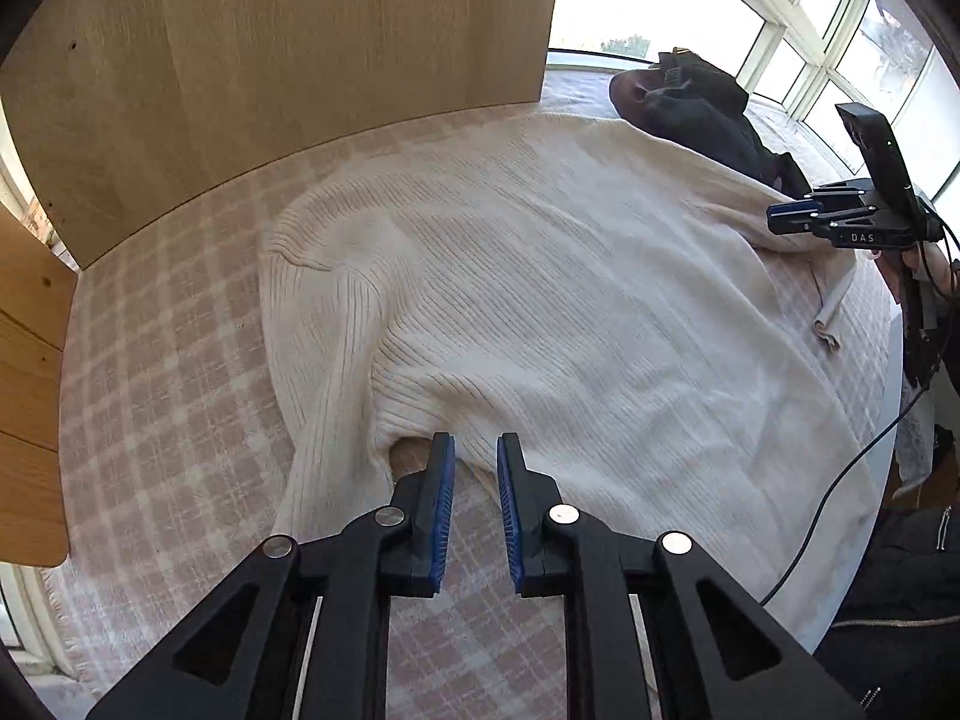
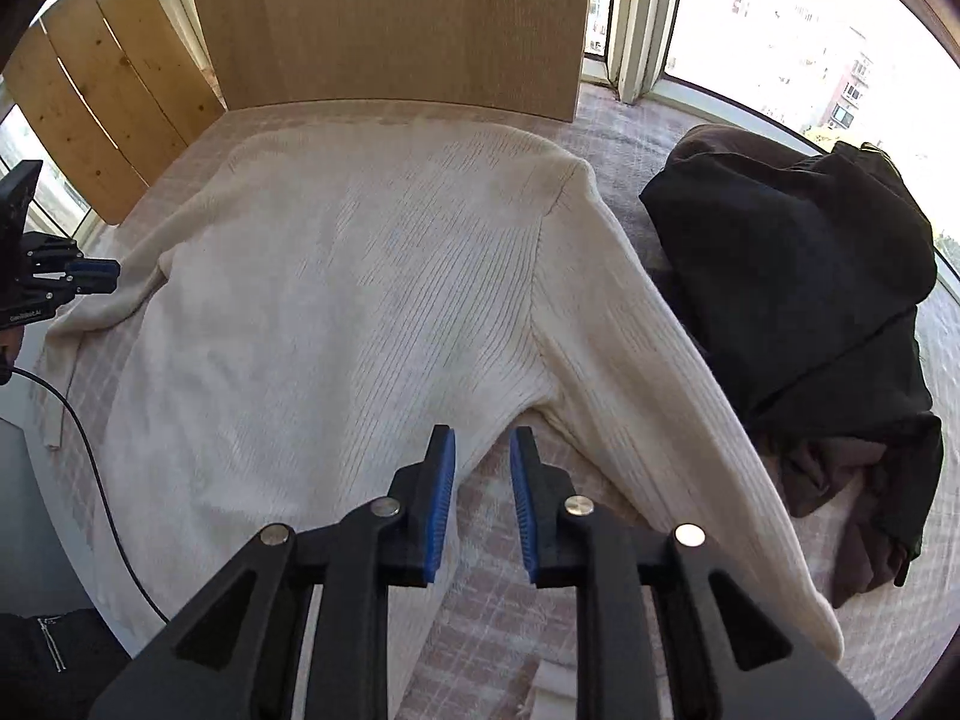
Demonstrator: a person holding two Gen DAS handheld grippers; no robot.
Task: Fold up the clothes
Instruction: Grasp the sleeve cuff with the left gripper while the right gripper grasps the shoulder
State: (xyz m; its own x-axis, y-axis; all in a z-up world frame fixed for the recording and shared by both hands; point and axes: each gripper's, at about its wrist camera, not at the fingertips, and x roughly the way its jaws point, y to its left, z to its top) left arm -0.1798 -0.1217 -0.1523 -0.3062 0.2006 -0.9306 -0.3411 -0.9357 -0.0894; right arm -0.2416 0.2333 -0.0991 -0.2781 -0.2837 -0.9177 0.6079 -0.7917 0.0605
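Note:
A cream ribbed sweater (image 1: 540, 270) (image 2: 360, 300) lies spread flat on a pink checked tablecloth (image 1: 150, 390) (image 2: 492, 600). My left gripper (image 1: 474, 441) is open, its tips just over the armpit where one sleeve (image 1: 312, 360) meets the body. Open as well, my right gripper (image 2: 483, 435) hovers at the opposite armpit, beside the other sleeve (image 2: 660, 420), which runs down to the right. Each gripper also shows from the side in the other view: the right gripper (image 1: 777, 216) and the left gripper (image 2: 111, 276). Neither holds any cloth.
A pile of dark clothes (image 1: 702, 114) (image 2: 810, 300) lies by the right sleeve. An upright wooden board (image 1: 270, 60) (image 2: 390, 18) stands at the table's far edge, with windows behind. A black cable (image 1: 840, 510) (image 2: 102, 480) hangs over the near table edge.

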